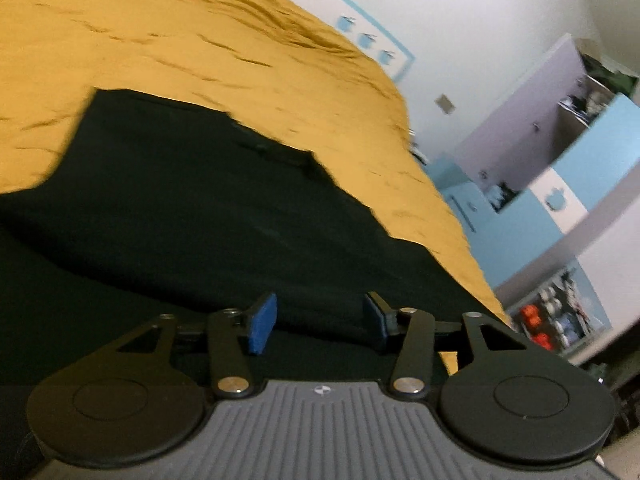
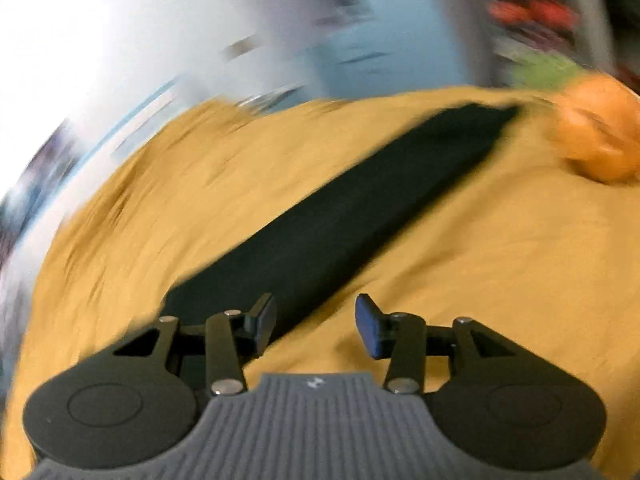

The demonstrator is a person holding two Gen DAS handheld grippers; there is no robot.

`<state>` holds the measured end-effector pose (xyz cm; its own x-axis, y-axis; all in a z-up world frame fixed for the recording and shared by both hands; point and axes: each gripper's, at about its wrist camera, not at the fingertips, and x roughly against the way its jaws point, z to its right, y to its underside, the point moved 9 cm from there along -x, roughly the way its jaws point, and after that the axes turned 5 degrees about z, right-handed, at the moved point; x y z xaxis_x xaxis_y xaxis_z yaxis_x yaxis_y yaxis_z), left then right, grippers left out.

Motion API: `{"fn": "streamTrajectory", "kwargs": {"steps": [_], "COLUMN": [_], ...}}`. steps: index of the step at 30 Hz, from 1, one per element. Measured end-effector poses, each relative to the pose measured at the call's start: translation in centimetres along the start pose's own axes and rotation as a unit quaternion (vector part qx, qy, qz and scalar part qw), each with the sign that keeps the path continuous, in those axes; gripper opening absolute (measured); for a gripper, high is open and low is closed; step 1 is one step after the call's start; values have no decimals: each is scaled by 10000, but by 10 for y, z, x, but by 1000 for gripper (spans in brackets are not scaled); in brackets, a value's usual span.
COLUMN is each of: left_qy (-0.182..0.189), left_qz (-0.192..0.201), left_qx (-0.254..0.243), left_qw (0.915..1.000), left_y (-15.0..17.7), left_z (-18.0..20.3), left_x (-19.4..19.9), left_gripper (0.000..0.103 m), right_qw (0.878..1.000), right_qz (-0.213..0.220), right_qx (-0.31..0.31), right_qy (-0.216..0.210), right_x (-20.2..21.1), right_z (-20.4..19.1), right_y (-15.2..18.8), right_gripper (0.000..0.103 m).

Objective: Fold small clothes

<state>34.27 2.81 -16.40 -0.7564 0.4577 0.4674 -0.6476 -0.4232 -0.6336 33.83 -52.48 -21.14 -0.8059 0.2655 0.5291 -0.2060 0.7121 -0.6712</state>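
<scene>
Black garment (image 1: 192,208) — part-folded flat on yellow bedsheet (image 1: 160,40), further folds likely; left gripper (image 1: 320,320), right gripper (image 2: 316,326) — jaws apart, empty.

Black garment (image 1: 192,216) flat on bedspread (image 1: 200,40)
</scene>
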Motion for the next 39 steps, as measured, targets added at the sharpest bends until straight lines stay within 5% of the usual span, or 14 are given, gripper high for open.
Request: {"fn": "streamTrajectory", "kwargs": {"steps": [4, 7, 12, 17, 19, 21, 23, 31, 39], "left_qy": [168, 124, 93, -6, -14, -43, -90, 78, 83], "left_qz": [-129, -324, -440, -603, -671, -714, -741, -519, -138], "left_qx": [45, 108, -114, -106, -53, 20, 100, 206, 468], "left_qw": [9998, 9993, 9989, 9981, 9977, 9974, 9972, 9984, 9988], "left_y": [11, 18, 27, 38, 41, 43, 44, 29, 11], "left_z": [19, 27, 36, 29, 26, 23, 22, 21, -7], "left_x": [-36, -60, -76, -80, -80, -80, -80, -50, 4], "left_gripper": [57, 57, 57, 57, 57, 57, 57, 60, 60], "right_qw": [9945, 9854, 9670, 9499, 9471, 9501, 9533, 9690, 9879], "right_qz": [434, 780, 1164, 1484, 1539, 1423, 1367, 1667, 1466], "right_qx": [-727, -924, -1068, -1477, -1527, -1421, -1259, -782, 119], "right_qy": [618, 1198, 2001, 2319, 2369, 2386, 2379, 1650, -493], "right_x": [-27, -45, -78, -101, -106, -109, -110, -76, 0], "right_z": [49, 66, 83, 102, 107, 107, 105, 43, -150], "right_y": [-39, -58, -86, -110, -116, -118, -121, -136, -98], "right_gripper": [49, 65, 68, 73, 58, 23, 13, 9, 8]}}
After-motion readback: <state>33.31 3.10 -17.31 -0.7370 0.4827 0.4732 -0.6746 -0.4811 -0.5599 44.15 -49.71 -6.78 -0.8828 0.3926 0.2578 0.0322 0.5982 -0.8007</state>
